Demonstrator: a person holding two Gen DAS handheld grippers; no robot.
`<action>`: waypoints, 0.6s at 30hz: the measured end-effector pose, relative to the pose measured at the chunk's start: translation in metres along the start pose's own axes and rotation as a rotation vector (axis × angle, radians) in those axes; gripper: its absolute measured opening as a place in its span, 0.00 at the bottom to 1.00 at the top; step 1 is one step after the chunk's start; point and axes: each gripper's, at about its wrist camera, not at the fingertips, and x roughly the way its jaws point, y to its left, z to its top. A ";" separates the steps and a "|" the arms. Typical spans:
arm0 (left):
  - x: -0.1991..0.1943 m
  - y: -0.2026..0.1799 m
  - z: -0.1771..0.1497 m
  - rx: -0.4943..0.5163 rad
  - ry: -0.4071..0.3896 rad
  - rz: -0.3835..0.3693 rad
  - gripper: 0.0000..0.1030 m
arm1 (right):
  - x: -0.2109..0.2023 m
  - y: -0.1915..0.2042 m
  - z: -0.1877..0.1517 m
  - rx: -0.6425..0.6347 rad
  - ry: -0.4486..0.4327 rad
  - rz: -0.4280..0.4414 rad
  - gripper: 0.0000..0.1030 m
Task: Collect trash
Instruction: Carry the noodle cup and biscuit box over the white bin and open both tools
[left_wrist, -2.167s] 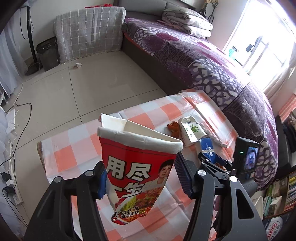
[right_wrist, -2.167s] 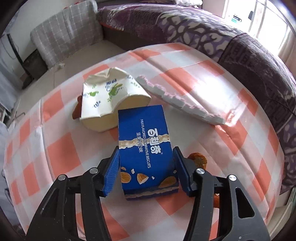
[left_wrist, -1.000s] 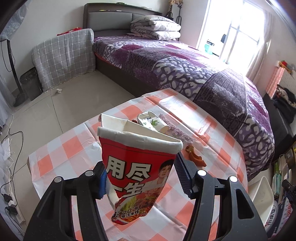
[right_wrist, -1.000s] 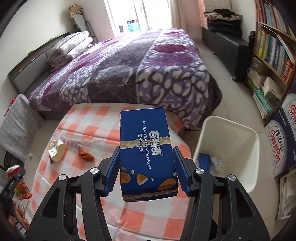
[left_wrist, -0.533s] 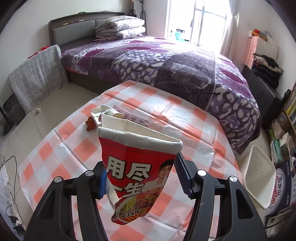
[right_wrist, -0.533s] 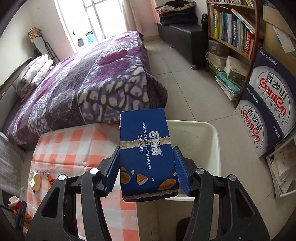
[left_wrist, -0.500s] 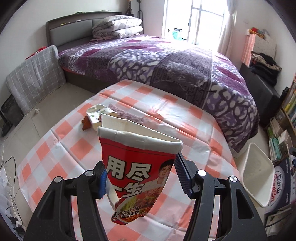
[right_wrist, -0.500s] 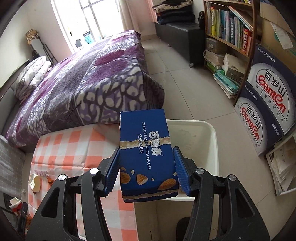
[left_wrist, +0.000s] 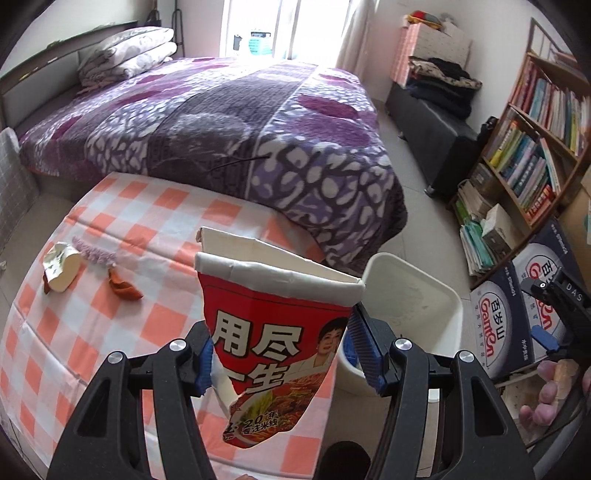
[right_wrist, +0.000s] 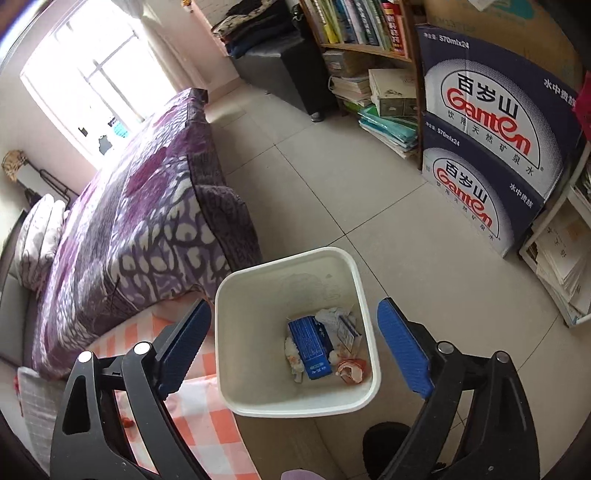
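White bin (right_wrist: 236, 369): your right tongs (right_wrist: 295, 347) tilt down over it, jaws opening, nothing between. Beside the bin, your left tongs (left_wrist: 286, 360) clamp the red noodle cup (left_wrist: 273, 332).

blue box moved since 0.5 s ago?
Yes. The blue box has dropped from the opening right gripper into the white bin, where it lies among other trash.

Open mouth of the white bin (right_wrist: 295, 402) unobstructed from above; trash covering only its floor. Bin hemmed on one side by the desk (right_wrist: 207, 406) edge, touching or just beside it. Bed (right_wrist: 147, 221) corner near the bin's far-left side. Bare floor (right_wrist: 424, 258) beyond the bin, clear up to the stacked water cartons (right_wrist: 491, 147) and bookshelf (right_wrist: 362, 29).
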 end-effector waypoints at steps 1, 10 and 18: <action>0.002 -0.011 0.003 0.014 0.003 -0.012 0.59 | 0.000 -0.006 0.003 0.024 0.000 0.005 0.85; 0.026 -0.096 0.022 0.109 0.066 -0.165 0.64 | -0.003 -0.040 0.019 0.219 -0.016 0.073 0.85; 0.026 -0.095 0.028 0.107 0.034 -0.164 0.80 | -0.004 -0.027 0.015 0.204 -0.025 0.095 0.85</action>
